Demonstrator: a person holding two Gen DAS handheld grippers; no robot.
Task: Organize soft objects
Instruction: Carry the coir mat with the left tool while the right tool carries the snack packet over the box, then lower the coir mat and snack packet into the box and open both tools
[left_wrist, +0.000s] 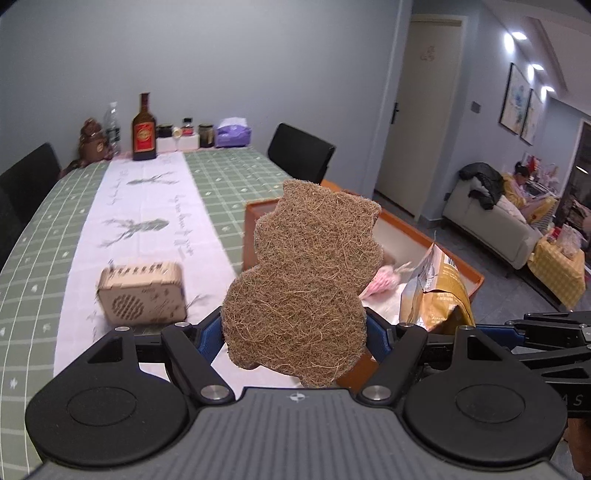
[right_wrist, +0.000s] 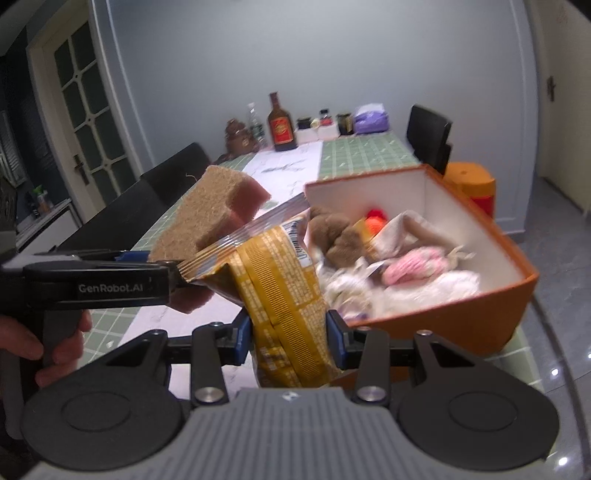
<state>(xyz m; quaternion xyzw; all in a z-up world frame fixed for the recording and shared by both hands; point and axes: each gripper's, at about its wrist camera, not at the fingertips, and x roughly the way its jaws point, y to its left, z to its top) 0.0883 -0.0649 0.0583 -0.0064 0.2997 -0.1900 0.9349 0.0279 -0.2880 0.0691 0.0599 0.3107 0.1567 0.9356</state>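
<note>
The brown fibre scouring sponge (left_wrist: 295, 280) is up in the air, pinched at its lower lobe by the left hand-held gripper (left_wrist: 293, 334), jaws standing wide around that broad pad. From the right wrist view the same sponge shows its pink foam back, sitting at ten o'clock of the yellow snack pouch (right_wrist: 284, 295). That pouch is clamped between the blue pads of the right hand-held gripper (right_wrist: 290, 338), jaws half closed on its crinkled body, sealed top edge leaning up toward eleven o'clock.

Both loads hang just short of the orange box (right_wrist: 476, 291), which sits at the near edge of the table (left_wrist: 48, 229), at two o'clock from the pouch. Already inside it: a brown plush toy (right_wrist: 336, 236), a pink knitted piece (right_wrist: 413, 267), something red-orange (right_wrist: 375, 218) toward the back wall, and pale cloth (right_wrist: 443, 284) bunched along the front. So a fair share of the soft things looks sorted.

What's left, by my reading: get the sponge and the pouch over the rim and let them go. On the white runner, at nine o'clock of the sponge in the left wrist view, a small wooden speaker-like case (left_wrist: 142, 293) lies alone; it looks hard, so likely not part of the job. Bottles and jars (left_wrist: 144, 129) line the far end.
</note>
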